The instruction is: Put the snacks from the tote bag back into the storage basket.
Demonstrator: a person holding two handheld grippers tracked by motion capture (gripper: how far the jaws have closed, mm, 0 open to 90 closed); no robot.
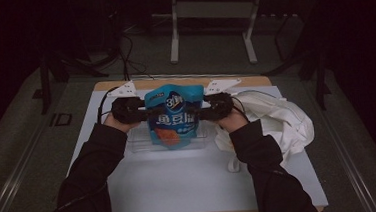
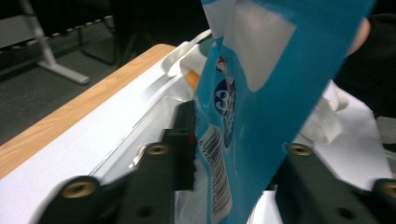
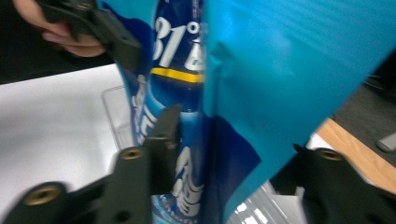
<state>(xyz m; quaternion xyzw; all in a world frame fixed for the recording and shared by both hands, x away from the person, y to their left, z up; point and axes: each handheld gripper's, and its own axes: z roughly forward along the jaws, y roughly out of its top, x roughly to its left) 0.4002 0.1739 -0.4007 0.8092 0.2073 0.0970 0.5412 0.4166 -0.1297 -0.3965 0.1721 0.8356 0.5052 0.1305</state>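
Tools [image 1: 144, 115] [image 1: 202, 110] pinch blue pouch [image 1: 173, 116] from both sides.

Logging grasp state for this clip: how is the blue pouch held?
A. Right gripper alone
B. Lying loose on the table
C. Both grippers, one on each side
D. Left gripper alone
C: in the high view the left gripper and right gripper each clamp a side of the blue pouch, held upright over the clear tray.

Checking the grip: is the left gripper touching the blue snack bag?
Touching. The left gripper view shows the blue snack bag pinched between the left gripper jaws.
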